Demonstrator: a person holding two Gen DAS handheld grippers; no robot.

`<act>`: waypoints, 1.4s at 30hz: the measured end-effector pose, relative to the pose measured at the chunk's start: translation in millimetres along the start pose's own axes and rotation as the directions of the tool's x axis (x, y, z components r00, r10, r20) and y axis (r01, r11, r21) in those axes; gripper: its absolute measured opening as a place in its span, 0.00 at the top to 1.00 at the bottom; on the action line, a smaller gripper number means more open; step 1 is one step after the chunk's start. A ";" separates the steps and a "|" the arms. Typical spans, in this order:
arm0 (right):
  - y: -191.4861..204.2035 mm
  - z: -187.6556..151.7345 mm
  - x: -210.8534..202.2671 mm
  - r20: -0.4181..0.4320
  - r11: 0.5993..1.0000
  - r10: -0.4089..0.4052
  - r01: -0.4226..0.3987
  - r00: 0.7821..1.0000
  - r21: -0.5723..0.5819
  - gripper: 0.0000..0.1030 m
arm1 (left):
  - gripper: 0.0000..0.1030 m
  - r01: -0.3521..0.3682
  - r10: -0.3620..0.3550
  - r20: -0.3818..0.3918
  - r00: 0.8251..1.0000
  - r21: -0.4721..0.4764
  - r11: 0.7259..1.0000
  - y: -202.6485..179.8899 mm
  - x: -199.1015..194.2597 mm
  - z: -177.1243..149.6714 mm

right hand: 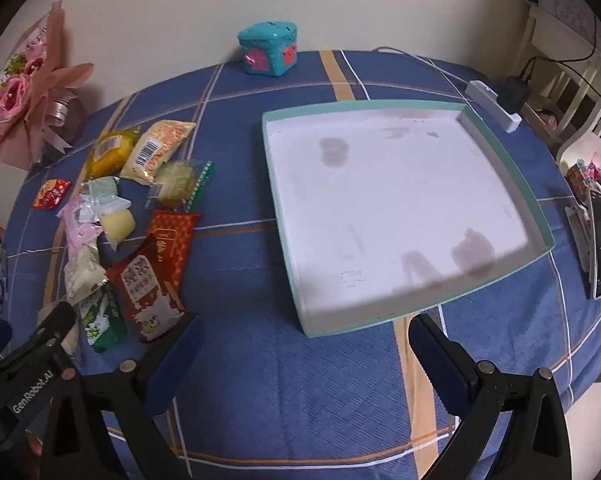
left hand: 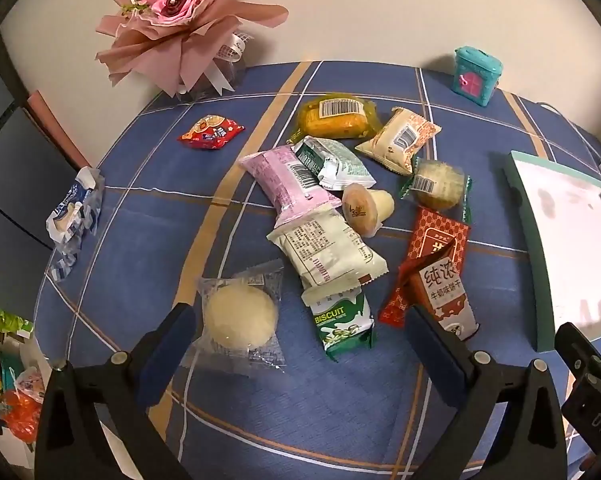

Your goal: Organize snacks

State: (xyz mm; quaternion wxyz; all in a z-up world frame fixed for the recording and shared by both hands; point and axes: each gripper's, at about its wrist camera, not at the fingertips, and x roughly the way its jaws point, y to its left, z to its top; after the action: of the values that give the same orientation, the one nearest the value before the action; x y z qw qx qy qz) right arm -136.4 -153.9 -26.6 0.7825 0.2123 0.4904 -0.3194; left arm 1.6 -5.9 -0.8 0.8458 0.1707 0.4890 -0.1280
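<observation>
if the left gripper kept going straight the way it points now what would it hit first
Probably the green BISCUIT packet, which lies nearest the middle of the open left gripper. The clear-wrapped round cake sits just inside its left finger. Depth is hard to judge.

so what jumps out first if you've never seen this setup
A jumbled heap of wrapped snacks sprawls across the middle of the blue plaid tablecloth, some packets overlapping. Right of the heap sits a wide, shallow tray with a teal rim and a white floor, nothing in it. At the far edge by the wall, a pink paper bouquet stands to the left and a small teal box further right.
</observation>
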 end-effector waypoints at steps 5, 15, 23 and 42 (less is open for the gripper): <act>4.9 0.2 -3.2 0.014 1.000 0.014 -0.014 1.000 -0.015 0.00 | 0.00 0.001 -0.001 -0.004 1.000 -0.003 1.000 -0.2 0.4 0.2; 3.6 0.2 -2.8 0.017 1.000 0.013 -0.012 1.000 -0.023 0.00 | 0.00 -0.002 0.002 -0.013 1.000 -0.003 1.000 0.6 1.8 0.4; 5.5 0.3 -3.3 0.027 1.000 0.010 -0.009 1.000 -0.025 0.00 | 0.00 0.001 -0.001 -0.018 1.000 -0.001 1.000 0.2 2.1 0.2; 5.0 0.3 0.7 0.014 1.000 -0.009 0.010 1.000 -0.028 0.00 | 0.00 0.001 -0.001 -0.023 1.000 0.001 1.000 -0.5 3.0 -1.1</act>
State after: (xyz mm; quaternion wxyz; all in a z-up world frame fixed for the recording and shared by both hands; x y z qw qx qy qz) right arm -132.4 -150.8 -27.0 0.7874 0.1968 0.4902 -0.3178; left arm 2.0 -6.0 -4.0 0.8400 0.1721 0.4986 -0.1269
